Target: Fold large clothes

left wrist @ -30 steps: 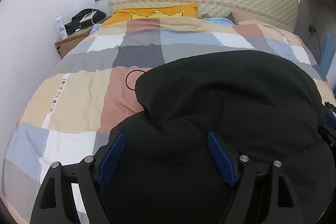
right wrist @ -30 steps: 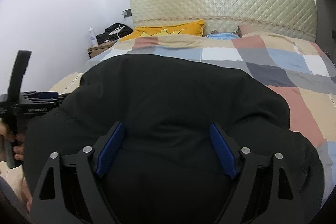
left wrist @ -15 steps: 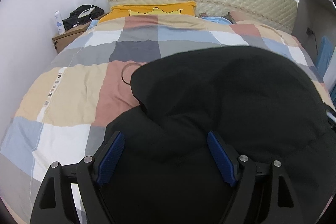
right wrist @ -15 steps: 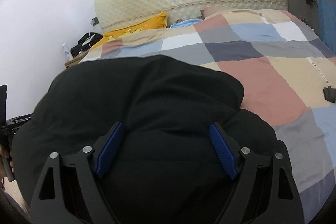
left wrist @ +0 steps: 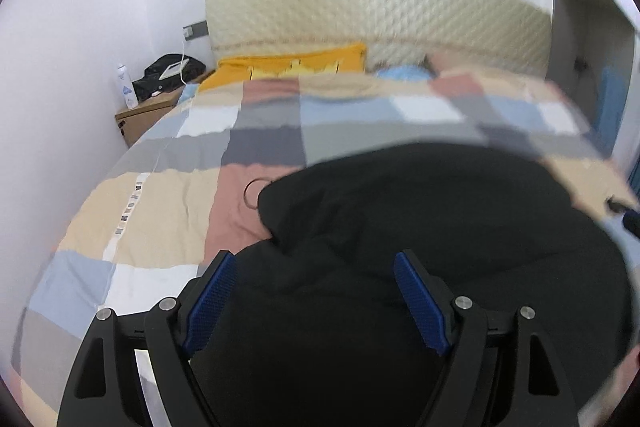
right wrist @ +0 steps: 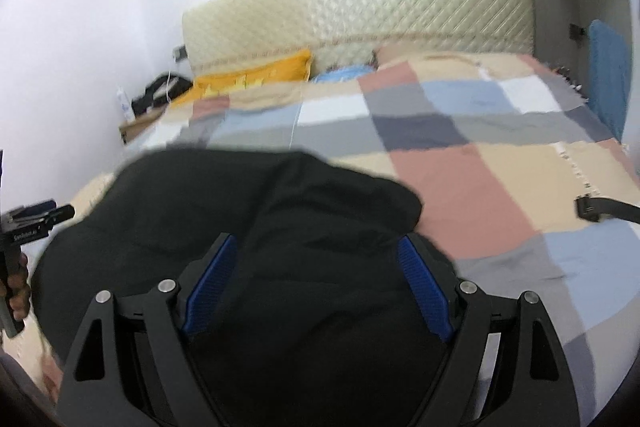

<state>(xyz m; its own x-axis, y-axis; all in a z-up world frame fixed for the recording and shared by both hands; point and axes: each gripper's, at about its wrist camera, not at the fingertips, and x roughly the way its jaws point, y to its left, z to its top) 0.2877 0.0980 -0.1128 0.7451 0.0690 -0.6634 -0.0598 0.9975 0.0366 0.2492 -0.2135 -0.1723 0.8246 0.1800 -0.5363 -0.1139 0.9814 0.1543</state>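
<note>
The black garment (left wrist: pixel 420 227) is looking like thick, matt cloth, soft and puffy. Under it the checked quilt (left wrist: pixel 168 211) is showing as smooth woven cotton, faintly creased. The headboard (right wrist: pixel 360 11) is gleaming like padded, quilted leatherette. The left gripper (left wrist: pixel 316 297) is showing matt black plastic, with blue pads (left wrist: pixel 418 301) finely ribbed and screw heads shining like metal. The bedside cabinet (left wrist: pixel 146 115) is looking like plain wood.

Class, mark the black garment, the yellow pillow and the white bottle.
black garment (left wrist: pixel 420 211): left wrist view, upper folded layer.
yellow pillow (left wrist: pixel 292 63): left wrist view, front face.
white bottle (left wrist: pixel 125 87): left wrist view, body.
</note>
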